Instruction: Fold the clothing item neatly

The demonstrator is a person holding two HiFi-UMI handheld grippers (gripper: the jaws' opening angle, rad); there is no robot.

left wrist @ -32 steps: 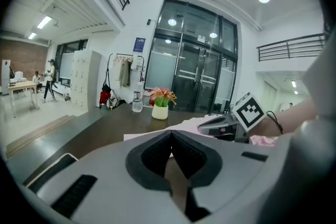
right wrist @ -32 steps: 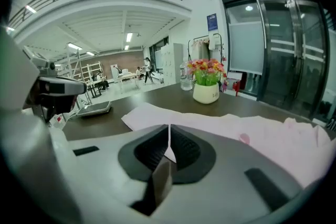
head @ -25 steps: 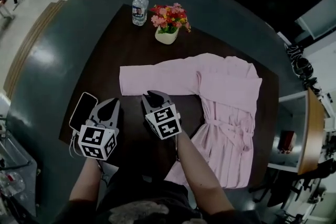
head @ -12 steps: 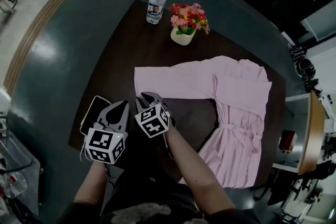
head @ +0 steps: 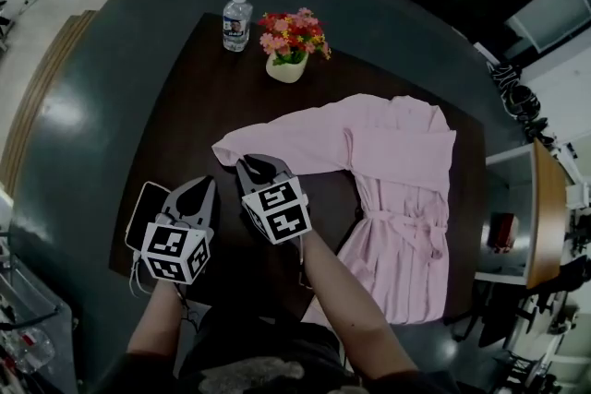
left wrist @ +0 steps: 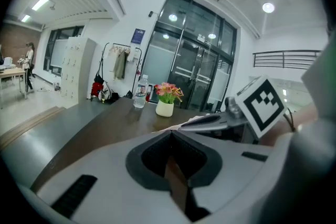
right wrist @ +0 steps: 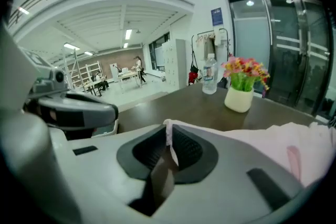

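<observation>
Jaws on my left gripper are pressed fully together with nothing between them; in the left gripper view the two tips meet in a single seam over the dark counter. That gripper hangs above the near left corner, over a dark flat device with a pale edge lying there.

Just beside it, my right gripper has just been closing its jaws, and they now pinch the end of a sleeve. In the right gripper view a thin pale pink edge of cloth stands up between the pads. The cuff looks raised off the counter at the jaws.

From that grip the sleeve runs to the right across the middle of the counter, slightly rumpled and no longer flat, up to the shoulder of the pink robe.

Beyond the sleeve, at the far edge, stand a clear water bottle and, to its right, a white pot of red and pink flowers, both well apart from the cloth.

On the right half of the counter lies the body of the robe, its long axis running from the collar at the far side to the hem at the near edge. A fold of pink cloth lies across the chest, and a tied belt crosses the waist.
</observation>
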